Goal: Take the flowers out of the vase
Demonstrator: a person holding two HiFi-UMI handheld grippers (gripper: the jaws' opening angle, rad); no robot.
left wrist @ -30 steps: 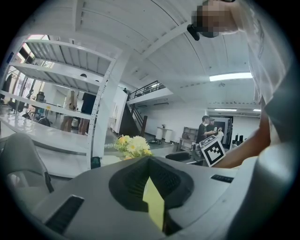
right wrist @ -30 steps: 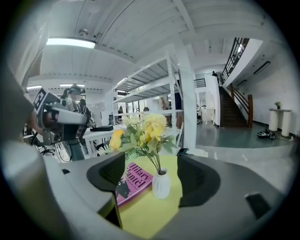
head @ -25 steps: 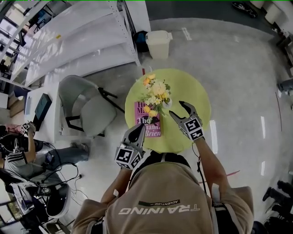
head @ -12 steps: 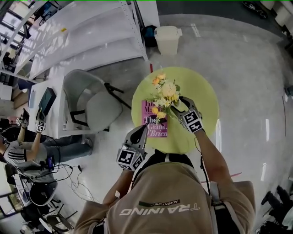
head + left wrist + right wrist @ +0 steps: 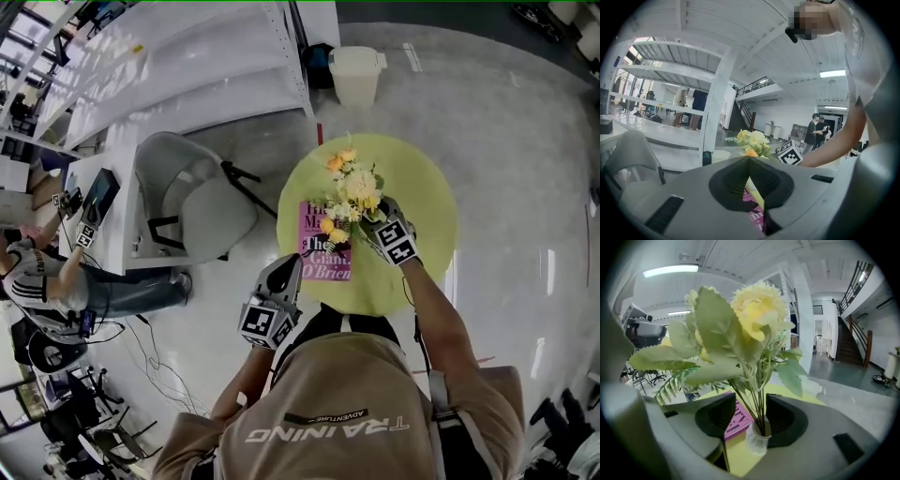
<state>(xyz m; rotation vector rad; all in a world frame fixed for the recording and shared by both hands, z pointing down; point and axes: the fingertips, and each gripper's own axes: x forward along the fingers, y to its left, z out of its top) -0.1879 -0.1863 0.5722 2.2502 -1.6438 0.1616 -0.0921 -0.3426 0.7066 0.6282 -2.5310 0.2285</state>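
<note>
A bunch of yellow and orange flowers [image 5: 352, 187] stands in a small clear vase [image 5: 757, 441] on a round yellow-green table [image 5: 422, 187]. My right gripper [image 5: 373, 214] has reached the bunch from the right. In the right gripper view the stems [image 5: 757, 404] pass between its jaws, which are closing, and a gap still shows on each side of them. The blooms [image 5: 750, 315] fill that view above my right gripper [image 5: 751, 404]. My left gripper [image 5: 291, 262] hangs shut and holds nothing at the table's near edge, short of the flowers [image 5: 751, 140].
A pink book [image 5: 323, 258] lies flat on the table just left of the vase. A grey chair [image 5: 197, 211] stands left of the table and a white bin [image 5: 356, 75] behind it. White shelving [image 5: 187, 66] runs along the back left. People stand far off.
My right gripper has moved left and down, from beside the bunch to around its stems, and its jaws have narrowed. My left gripper has crept a little toward the table.
</note>
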